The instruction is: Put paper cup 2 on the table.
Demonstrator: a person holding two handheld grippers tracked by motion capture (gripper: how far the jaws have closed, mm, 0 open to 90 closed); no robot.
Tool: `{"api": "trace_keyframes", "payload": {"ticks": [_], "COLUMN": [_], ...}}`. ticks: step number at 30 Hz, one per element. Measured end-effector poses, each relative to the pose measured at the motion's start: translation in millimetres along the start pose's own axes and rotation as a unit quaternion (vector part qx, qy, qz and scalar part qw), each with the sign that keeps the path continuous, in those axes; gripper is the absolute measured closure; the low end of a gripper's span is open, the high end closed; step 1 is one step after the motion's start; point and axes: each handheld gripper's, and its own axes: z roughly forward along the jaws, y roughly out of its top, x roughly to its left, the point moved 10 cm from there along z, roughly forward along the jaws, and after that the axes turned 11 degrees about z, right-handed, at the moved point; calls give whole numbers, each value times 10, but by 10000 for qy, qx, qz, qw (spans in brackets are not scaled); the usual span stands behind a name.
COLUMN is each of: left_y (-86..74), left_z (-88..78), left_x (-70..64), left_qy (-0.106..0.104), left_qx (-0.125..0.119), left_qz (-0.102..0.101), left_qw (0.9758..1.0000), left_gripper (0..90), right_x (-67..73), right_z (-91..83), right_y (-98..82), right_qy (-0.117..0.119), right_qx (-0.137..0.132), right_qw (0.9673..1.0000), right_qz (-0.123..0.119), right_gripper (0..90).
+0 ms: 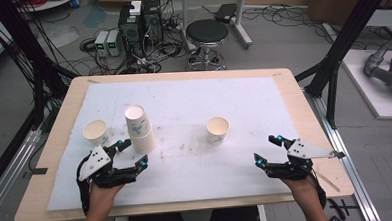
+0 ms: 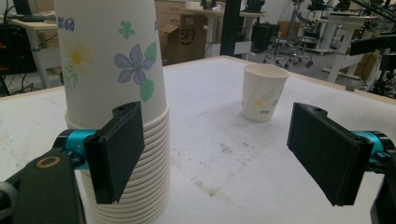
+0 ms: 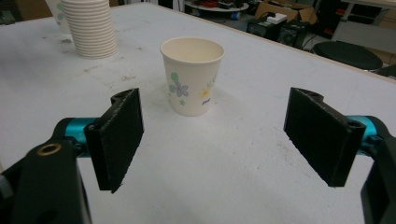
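A stack of flowered paper cups (image 1: 140,129) stands upside down left of the table's middle, and it looms close in the left gripper view (image 2: 116,70). My left gripper (image 1: 132,152) is open just in front of the stack, its left jaw beside the stacked rims and nothing between the jaws. A single upright cup (image 1: 217,130) stands right of centre, also seen past the left jaws (image 2: 262,91) and ahead of the right jaws (image 3: 192,74). My right gripper (image 1: 267,149) is open near the front right, short of that cup. Another upright cup (image 1: 96,132) stands at the left.
A white mat (image 1: 183,101) covers most of the wooden table (image 1: 315,135). Beyond the far edge are a black stool (image 1: 207,35), computer boxes and cables on the floor. Black frame posts flank both sides.
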Motion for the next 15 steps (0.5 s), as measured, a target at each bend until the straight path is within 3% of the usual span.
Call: {"api": "trace_keyframes", "payload": {"ticks": [15], "left_y": [-13], "left_z": [-3], "left_x": [10], "left_qy": [19], "left_qx": [20], "left_qz": [1], "left_qw": [10000], "left_gripper": [191], "right_x": [1], "right_z": [31], "right_y": [-1], "right_qy": [9], "right_qx": [-12], "right_qw": [10000], "right_qz": [7], "right_gripper": [206]}}
